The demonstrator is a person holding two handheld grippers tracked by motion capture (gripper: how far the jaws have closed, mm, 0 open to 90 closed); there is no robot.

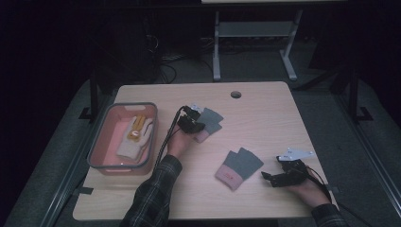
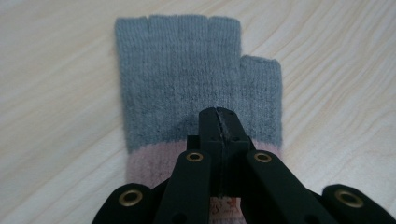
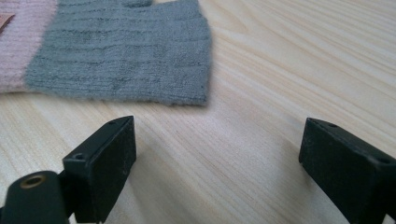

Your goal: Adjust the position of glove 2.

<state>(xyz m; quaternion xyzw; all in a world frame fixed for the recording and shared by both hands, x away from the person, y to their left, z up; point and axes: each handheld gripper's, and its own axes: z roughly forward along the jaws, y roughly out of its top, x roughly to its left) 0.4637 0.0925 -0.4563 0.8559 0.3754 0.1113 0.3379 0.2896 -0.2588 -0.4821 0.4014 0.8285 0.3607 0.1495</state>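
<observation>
A grey fingerless glove with a pink cuff [image 2: 177, 84] lies flat on the wooden table, toward the far middle [image 1: 213, 119]. My left gripper [image 2: 219, 114] rests on it near the cuff, jaws pressed together and pinching a small pucker of the grey knit; in the high view this left gripper [image 1: 195, 124] sits at the glove's left edge. A second grey and pink glove [image 1: 239, 168] lies nearer the front. To its right my right gripper [image 1: 270, 177] stands open just above the table, nothing between its jaws. The same glove [image 3: 121, 60] lies ahead and left of the right gripper [image 3: 217, 163].
A pink bin with a grey rim [image 1: 101, 137] stands at the table's left and holds a cream glove [image 1: 132, 144] and a yellow one [image 1: 138, 124]. A round cable hole [image 1: 235, 94] is near the far edge. A desk frame stands beyond the table.
</observation>
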